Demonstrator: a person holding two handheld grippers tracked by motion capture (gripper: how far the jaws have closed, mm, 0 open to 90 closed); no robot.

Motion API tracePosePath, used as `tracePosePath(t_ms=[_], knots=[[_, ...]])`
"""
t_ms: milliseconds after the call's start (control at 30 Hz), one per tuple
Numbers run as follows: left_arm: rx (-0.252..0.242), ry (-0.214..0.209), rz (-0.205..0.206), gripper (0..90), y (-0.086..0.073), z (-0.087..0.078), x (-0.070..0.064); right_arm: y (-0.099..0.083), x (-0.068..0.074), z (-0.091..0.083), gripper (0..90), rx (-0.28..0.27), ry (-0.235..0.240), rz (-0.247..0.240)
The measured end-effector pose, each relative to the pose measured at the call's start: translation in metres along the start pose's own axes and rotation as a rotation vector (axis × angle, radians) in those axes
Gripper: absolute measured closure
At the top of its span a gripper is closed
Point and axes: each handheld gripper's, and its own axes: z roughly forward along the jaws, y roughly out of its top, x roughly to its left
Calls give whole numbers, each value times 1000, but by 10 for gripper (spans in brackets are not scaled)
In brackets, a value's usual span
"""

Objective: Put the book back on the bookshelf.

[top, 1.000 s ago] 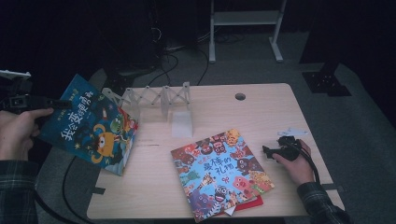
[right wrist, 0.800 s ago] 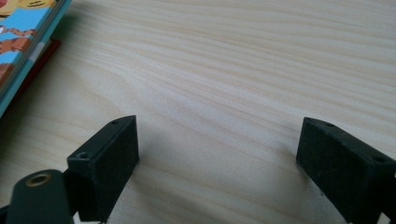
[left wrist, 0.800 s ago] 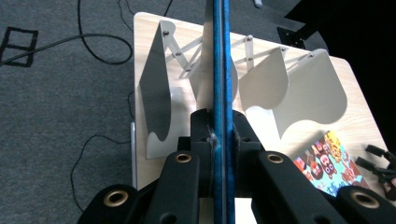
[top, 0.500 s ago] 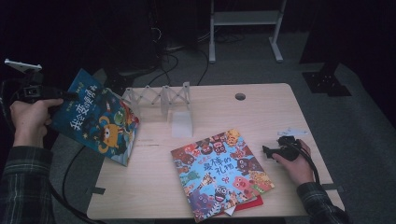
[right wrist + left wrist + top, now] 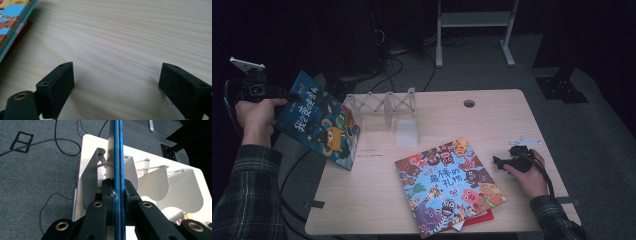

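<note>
High view: white rack (image 5: 384, 107) bookless.

Blue book (image 5: 319, 121) hung off table's left edge, clamped edge-on in left gripper (image 5: 117, 192); white folding rack (image 5: 384, 104) stood straight ahead of it, dividers fanned, open slots between them. Bare wood (image 5: 120, 37) lay between wide-spread jaws of right gripper (image 5: 116, 86). Stacked picture books (image 5: 447, 186) blocked the way to its left. Table's far right corner open.

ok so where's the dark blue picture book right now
In the high view the dark blue picture book is held up at the table's left edge, clamped in the left tool, just left of the white folding book rack.
</note>
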Motion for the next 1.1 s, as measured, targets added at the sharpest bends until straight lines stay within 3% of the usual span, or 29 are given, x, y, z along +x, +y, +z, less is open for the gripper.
tracePosePath(t_ms=[167,367,567,1100], knots=[[16,18,-19,826,8,7,2,0,0,0,118,-1,-1,-1],[24,15,-6,822,11,9,0,0,0,0,118,-1,0,-1],[-2,-14,0,796,10,5,4,0,0,0,118,1,0,1],[-57,-26,20,694,3,-11,15,0,0,0,118,0,0,-1]])
